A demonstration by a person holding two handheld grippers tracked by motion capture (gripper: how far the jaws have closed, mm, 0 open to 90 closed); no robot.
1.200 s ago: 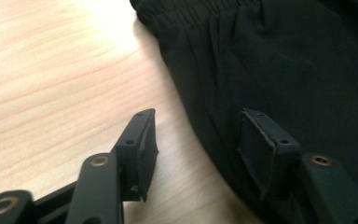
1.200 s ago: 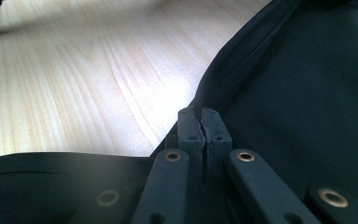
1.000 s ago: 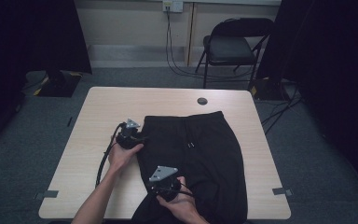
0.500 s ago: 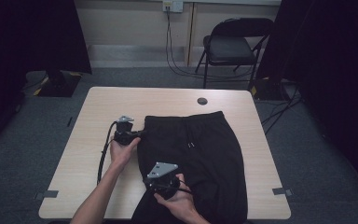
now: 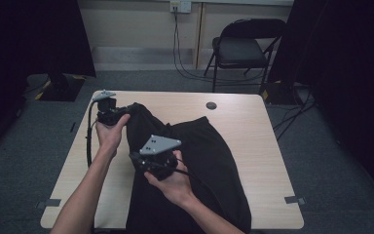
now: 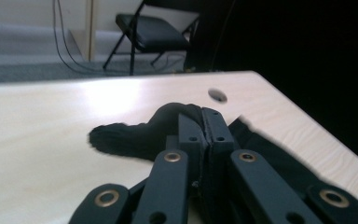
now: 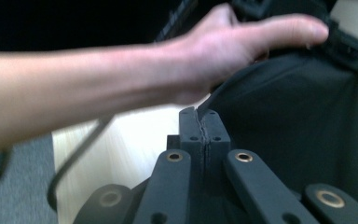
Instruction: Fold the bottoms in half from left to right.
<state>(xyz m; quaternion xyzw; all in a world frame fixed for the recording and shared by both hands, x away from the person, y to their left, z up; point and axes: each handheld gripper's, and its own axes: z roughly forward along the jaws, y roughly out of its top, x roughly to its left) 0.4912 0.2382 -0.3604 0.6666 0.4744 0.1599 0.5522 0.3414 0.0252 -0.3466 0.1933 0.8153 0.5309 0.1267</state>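
Black shorts partly up off table, edge pinched tight in left gripper and right gripper. Could slip out and drop if tugged too hard.

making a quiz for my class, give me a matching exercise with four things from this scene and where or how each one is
Things:
1. left tongs
2. black trousers
3. folding chair
4. round hole in the tabletop

Places or states:
A. on the floor behind the table, by the wall
B. near the far edge of the wooden table, bare wood around it
C. shut on a pinch of black cloth, lifted off the table
D. partly spread on the table, left edge pulled up

Pairs: 1-C, 2-D, 3-A, 4-B
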